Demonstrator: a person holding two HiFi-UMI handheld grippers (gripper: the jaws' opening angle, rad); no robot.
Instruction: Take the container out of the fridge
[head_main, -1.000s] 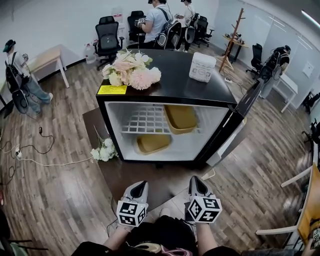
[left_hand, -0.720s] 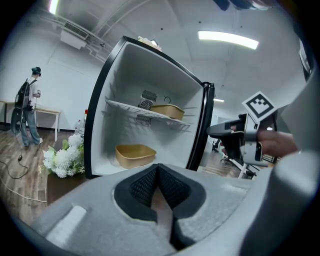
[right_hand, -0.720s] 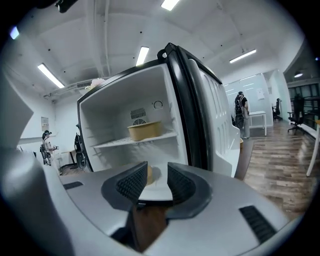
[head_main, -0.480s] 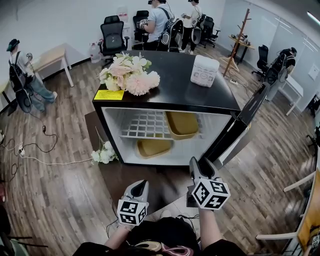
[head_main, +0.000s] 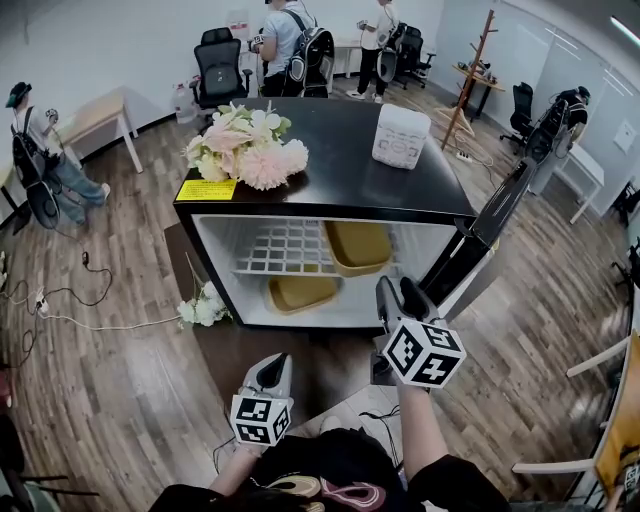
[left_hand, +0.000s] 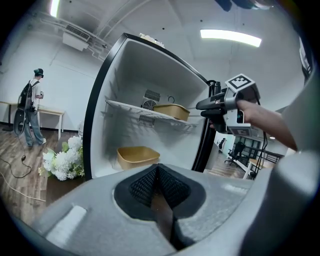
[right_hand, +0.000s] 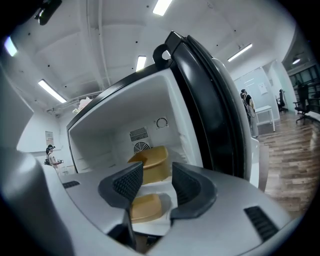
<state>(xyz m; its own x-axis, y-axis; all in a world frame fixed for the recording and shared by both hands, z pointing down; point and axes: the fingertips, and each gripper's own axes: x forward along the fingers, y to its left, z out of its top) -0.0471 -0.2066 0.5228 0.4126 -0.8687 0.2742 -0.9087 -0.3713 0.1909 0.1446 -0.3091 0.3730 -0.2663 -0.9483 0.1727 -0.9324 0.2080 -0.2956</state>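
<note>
The black mini fridge (head_main: 322, 200) stands open, its door (head_main: 490, 225) swung to the right. One tan container (head_main: 358, 245) rests on the wire shelf at the right, and a second tan container (head_main: 300, 292) lies on the fridge floor. My right gripper (head_main: 398, 295) is raised in front of the opening. Its jaws have just been opening and nothing is between them. In the right gripper view both containers show beyond the open right gripper (right_hand: 157, 177). My left gripper (head_main: 275, 365) is low, short of the fridge, and shut on nothing (left_hand: 156, 172).
A pink and white bouquet (head_main: 243, 147) and a white box (head_main: 400, 135) sit on the fridge top. White flowers (head_main: 202, 305) lie on the floor at the fridge's left. Cables (head_main: 70, 300) run over the wooden floor. People, office chairs and desks stand further back.
My right gripper has risen and moved forward to the fridge opening, and its jaws have opened. The left gripper has hardly moved.
</note>
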